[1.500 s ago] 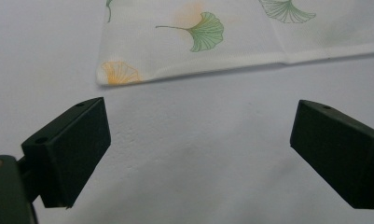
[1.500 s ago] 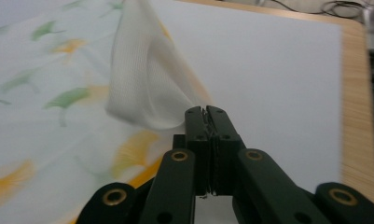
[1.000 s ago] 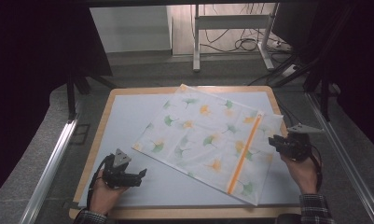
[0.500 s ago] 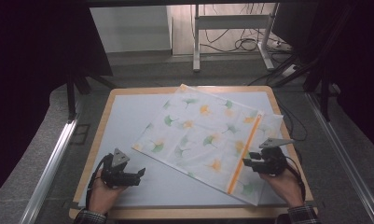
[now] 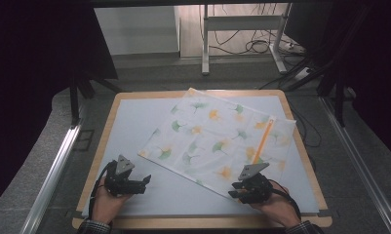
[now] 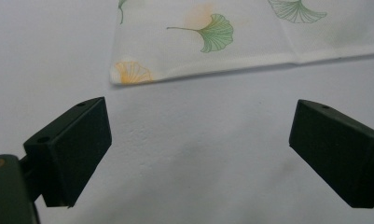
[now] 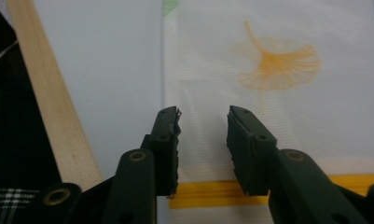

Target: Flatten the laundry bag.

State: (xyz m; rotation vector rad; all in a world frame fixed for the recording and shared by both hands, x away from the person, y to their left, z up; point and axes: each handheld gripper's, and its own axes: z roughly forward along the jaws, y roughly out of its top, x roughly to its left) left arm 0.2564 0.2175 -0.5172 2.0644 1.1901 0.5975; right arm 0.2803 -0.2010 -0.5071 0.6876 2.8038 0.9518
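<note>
A white mesh bag (image 5: 217, 141) printed with green and orange ginkgo leaves lies flat and askew on the pale mat, its orange zipper (image 5: 262, 141) along the right end. My right gripper (image 5: 234, 191) is at the bag's near right corner. In the right gripper view its jaws (image 7: 203, 121) stand a little apart over the bag (image 7: 278, 70), just past the zipper (image 7: 208, 193). They have just been closing slightly, and the pads do not press the cloth. My left gripper (image 5: 146, 180) rests at the near left, wide open (image 6: 198, 144) over bare mat, short of the bag's corner (image 6: 128, 74).
The mat lies on a wooden board (image 5: 105, 141), whose edge (image 7: 49, 107) runs close beside the right jaws. Metal rails flank the board at left (image 5: 51, 170) and right (image 5: 359, 165). A white frame leg (image 5: 205, 39) and cables stand on the floor beyond.
The right gripper has come from the bag's right edge toward me and leftward, down to the near right corner. The left gripper has stayed put.
</note>
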